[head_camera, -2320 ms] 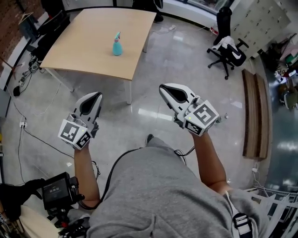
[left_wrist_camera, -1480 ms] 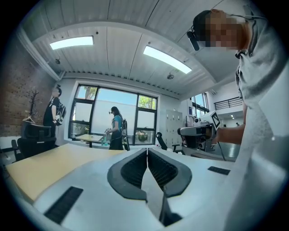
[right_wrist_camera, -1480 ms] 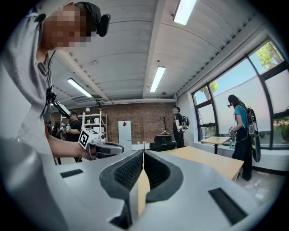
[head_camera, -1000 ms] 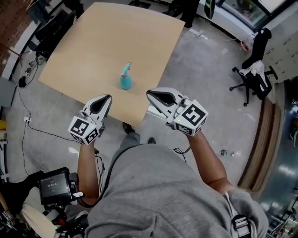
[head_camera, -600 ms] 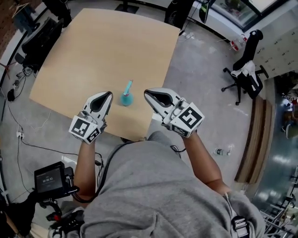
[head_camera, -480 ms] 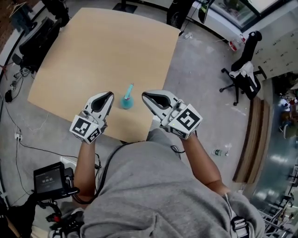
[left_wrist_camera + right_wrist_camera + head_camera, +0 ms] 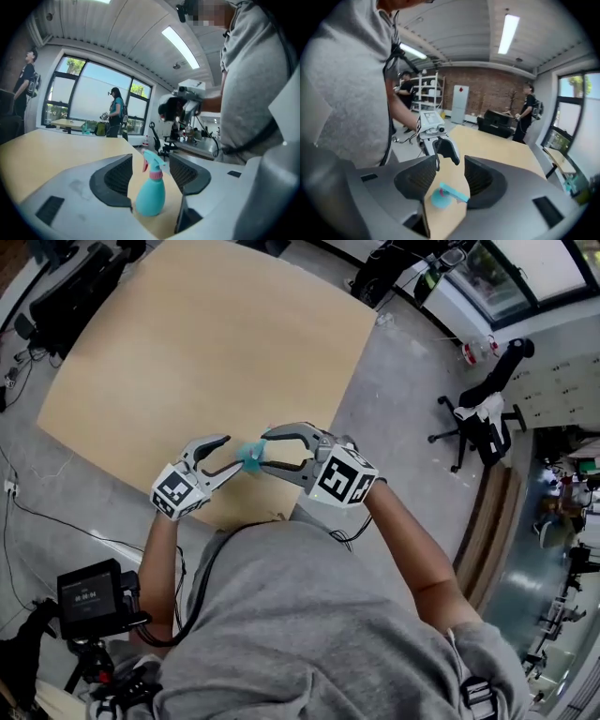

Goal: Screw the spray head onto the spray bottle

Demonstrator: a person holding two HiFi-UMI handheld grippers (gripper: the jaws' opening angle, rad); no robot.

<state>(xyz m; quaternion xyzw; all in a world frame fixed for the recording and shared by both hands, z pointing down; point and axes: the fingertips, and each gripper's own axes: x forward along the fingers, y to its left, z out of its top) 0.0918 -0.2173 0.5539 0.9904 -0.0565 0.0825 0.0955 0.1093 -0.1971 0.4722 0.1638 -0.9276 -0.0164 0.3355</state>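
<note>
table [image 7: 187,334]: pale wood-look top, matt, smooth
spray bottle [image 7: 151,197]: teal plastic, smooth, soft sheen
spray head [image 7: 152,165]: the same teal plastic, with a pink plastic collar under it
left gripper [image 7: 234,453]: pale grey plastic shell, smooth, matt; jaws have just been opening, bottle between them
left pads [image 7: 117,176]: black, ribbed, matt, rubber-like
right gripper [image 7: 264,450]: grey plastic shell, smooth, matt; jaws have just been opening, bottle between them
right pads [image 7: 419,180]: black, ribbed, matt
marker cube [image 7: 339,476]: white faces with black printed squares, matt
floor [image 7: 394,381]: grey, hard, polished, slight gloss
shirt [image 7: 309,634]: grey knit cloth, soft, matt
wall [image 7: 487,93]: red-brown brick, rough
</note>
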